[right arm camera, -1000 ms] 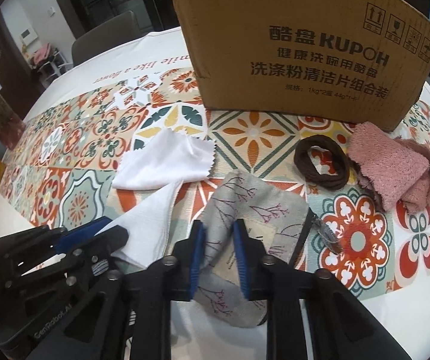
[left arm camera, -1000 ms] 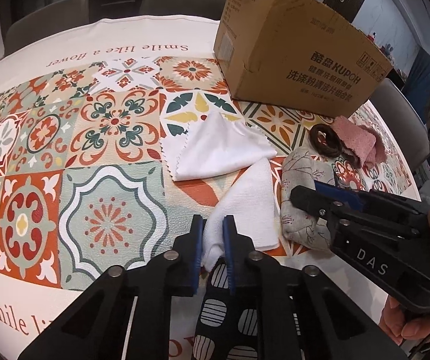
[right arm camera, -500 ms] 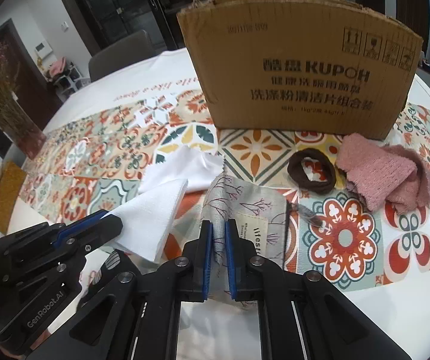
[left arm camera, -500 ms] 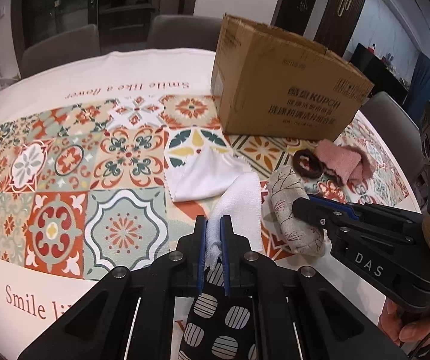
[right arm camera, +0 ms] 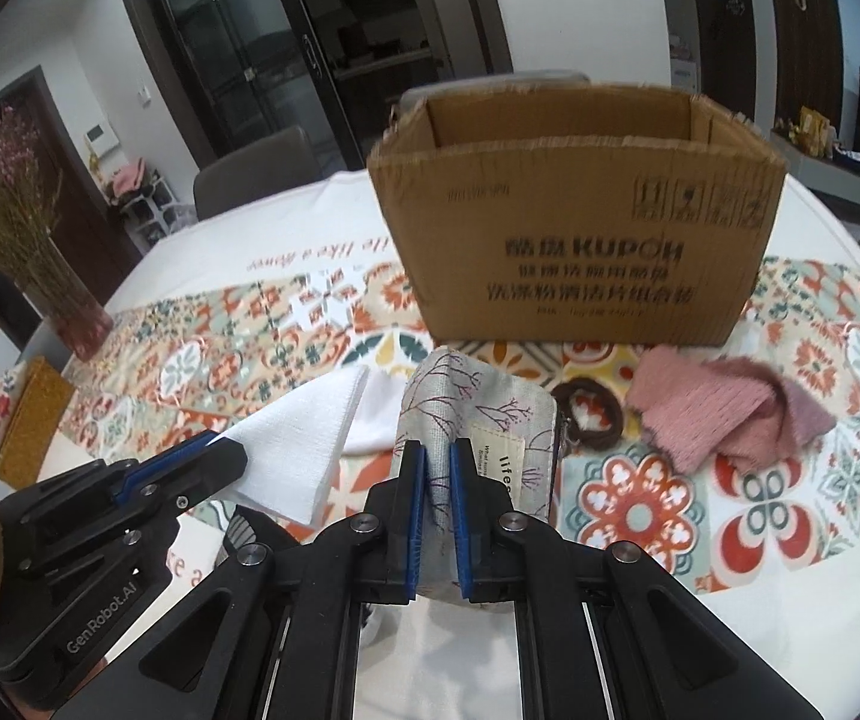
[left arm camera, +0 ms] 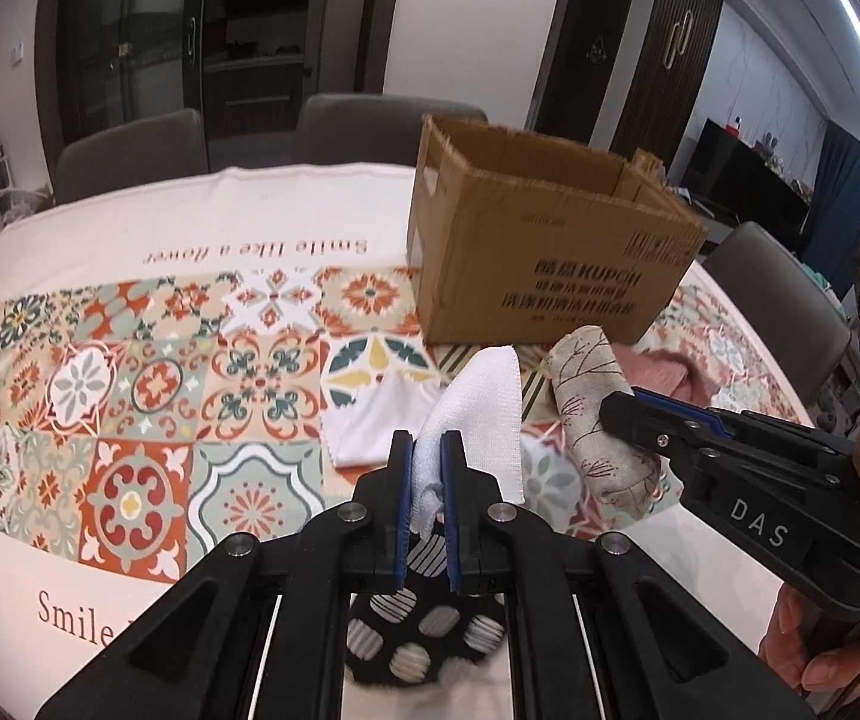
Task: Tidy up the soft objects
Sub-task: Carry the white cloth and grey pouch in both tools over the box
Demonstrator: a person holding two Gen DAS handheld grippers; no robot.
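Black left gripper [left arm camera: 427,450] and right gripper [right arm camera: 437,462] have blue-padded fingers [left arm camera: 400,480], silver screws, white lettering.

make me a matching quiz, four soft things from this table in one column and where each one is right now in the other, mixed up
Things:
1. white towel
2. grey branch-print pouch
3. pink cloth
4. brown hair tie

Places:
A. on the table between the pouch and the pink cloth
B. pinched in the left gripper
C. lying before the cardboard box, right side
D. pinched in the right gripper

Pairs: 1-B, 2-D, 3-C, 4-A
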